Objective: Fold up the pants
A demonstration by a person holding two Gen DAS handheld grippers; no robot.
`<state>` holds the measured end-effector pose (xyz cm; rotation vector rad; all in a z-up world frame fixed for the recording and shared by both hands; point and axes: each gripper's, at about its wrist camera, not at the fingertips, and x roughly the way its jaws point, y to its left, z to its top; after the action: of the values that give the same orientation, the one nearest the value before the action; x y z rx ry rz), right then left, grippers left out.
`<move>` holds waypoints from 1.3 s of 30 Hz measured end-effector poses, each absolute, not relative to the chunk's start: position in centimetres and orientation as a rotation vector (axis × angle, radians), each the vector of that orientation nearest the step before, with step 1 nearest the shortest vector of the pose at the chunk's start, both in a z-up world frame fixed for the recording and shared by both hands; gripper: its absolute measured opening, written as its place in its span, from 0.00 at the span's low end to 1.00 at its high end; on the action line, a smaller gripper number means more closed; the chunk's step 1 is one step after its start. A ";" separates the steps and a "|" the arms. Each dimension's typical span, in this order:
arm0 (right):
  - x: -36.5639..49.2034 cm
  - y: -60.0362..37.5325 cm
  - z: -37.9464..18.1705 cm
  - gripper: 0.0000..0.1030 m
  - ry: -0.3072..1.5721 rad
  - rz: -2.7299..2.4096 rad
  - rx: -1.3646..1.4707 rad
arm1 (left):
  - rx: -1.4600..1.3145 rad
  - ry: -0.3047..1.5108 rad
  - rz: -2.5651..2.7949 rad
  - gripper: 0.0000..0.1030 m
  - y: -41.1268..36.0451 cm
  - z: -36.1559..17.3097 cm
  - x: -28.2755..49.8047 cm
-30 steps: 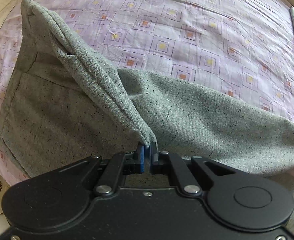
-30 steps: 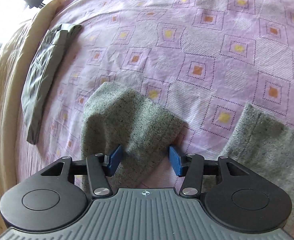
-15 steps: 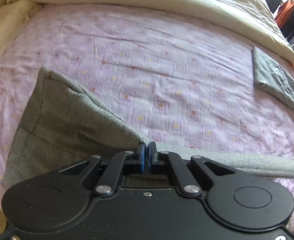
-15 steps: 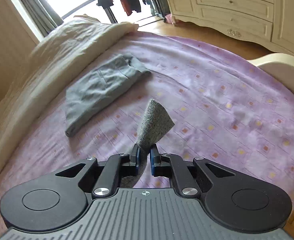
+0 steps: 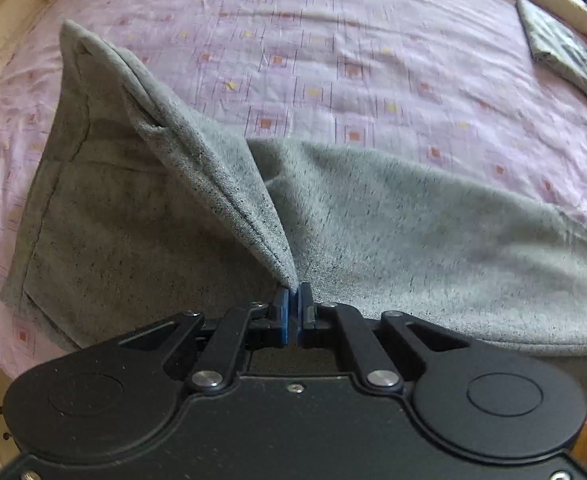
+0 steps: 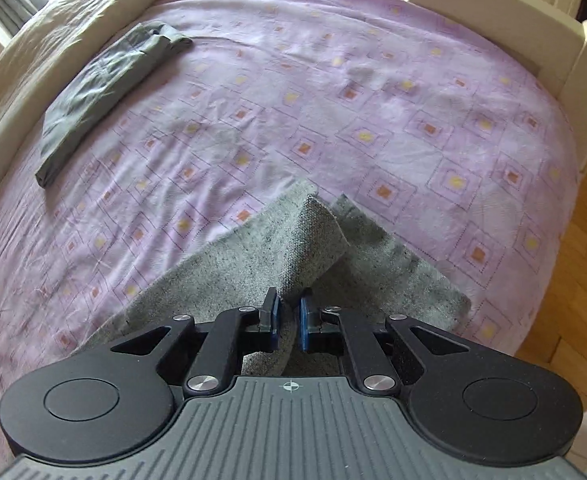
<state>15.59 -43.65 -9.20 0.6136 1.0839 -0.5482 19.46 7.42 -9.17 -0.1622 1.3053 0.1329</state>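
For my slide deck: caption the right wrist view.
Right claw shut on the grey pants hem, lifting it above the purple patterned bedsheet; darker folded garment lies beyond.

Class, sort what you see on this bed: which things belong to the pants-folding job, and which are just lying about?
In the job:
- grey speckled pants
- left gripper
- right gripper

Lying about:
- folded dark grey garment
- cream duvet
- purple bedsheet

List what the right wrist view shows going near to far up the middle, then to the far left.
Right gripper shut on the grey pants → bare purple bedsheet → dark folded garment → cream duvet.
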 end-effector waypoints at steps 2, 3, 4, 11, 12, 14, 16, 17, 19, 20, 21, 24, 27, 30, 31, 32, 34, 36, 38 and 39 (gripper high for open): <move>15.7 -43.7 -7.1 0.10 1.033 -0.502 0.578 | -0.145 1.225 0.123 0.05 6.8 -6.5 18.6; 15.5 -43.7 -6.0 0.10 1.004 -0.482 0.560 | -0.141 1.194 0.119 0.05 6.5 -5.3 17.9; 15.2 -43.7 -5.0 0.10 0.984 -0.472 0.540 | -0.142 1.170 0.116 0.05 6.2 -4.4 17.2; 12.9 -45.3 -7.8 0.29 1.131 -0.503 0.417 | -0.142 1.359 0.203 0.01 5.4 -10.5 14.0; 12.2 -46.0 -8.4 0.29 1.128 -0.515 0.455 | -0.137 1.394 0.210 0.00 5.2 -11.6 13.7; 10.6 -47.8 -9.2 0.29 1.098 -0.543 0.593 | -0.133 1.418 0.217 0.00 4.8 -13.0 13.3; 9.1 -49.3 -9.7 0.29 1.073 -0.569 0.693 | -0.118 1.429 0.223 0.00 4.4 -13.7 13.2; 8.6 -49.8 -9.9 0.29 1.073 -0.573 0.711 | -0.114 1.430 0.224 0.00 4.3 -13.9 13.2; 7.9 -50.3 -10.3 0.29 1.096 -0.587 0.701 | -0.110 1.433 0.228 0.00 4.0 -14.2 13.3; 7.6 -50.5 -10.6 0.29 1.103 -0.580 0.704 | -0.111 1.433 0.229 0.00 4.0 -14.3 13.4; 7.3 -50.7 -10.9 0.29 1.109 -0.574 0.717 | -0.111 1.430 0.232 0.00 3.9 -14.2 13.5; 6.8 -51.2 -11.9 0.32 1.113 -0.572 0.754 | -0.102 1.427 0.240 0.00 3.8 -14.1 13.6; 6.6 -51.7 -13.2 0.39 1.124 -0.577 0.827 | -0.100 1.432 0.249 0.00 3.6 -14.1 13.6; 6.8 -51.7 -13.7 0.39 1.101 -0.584 0.861 | -0.085 1.430 0.259 0.01 3.3 -14.1 13.5; 6.9 -51.6 -13.5 0.38 1.088 -0.579 0.861 | -0.078 1.429 0.260 0.01 3.0 -14.0 13.0; 7.1 -51.4 -13.2 0.29 1.072 -0.568 0.851 | -0.072 1.430 0.261 0.01 2.9 -14.0 12.9; 7.7 -50.9 -12.2 0.09 1.072 -0.548 0.778 | -0.067 1.434 0.260 0.02 2.5 -14.2 13.2; 8.5 -50.0 -11.2 0.09 1.088 -0.514 0.668 | -0.075 1.436 0.256 0.06 2.7 -14.2 12.9; 8.9 -49.5 -10.3 0.09 1.084 -0.489 0.580 | -0.086 1.434 0.252 0.13 3.2 -14.3 12.6; 9.0 -49.6 -10.4 0.09 1.095 -0.491 0.539 | -0.092 1.431 0.251 0.14 3.4 -14.3 12.6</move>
<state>9.05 -49.65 -10.36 0.5388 1.0950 -0.4908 12.57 3.44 -14.27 -0.0919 1.4314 0.2511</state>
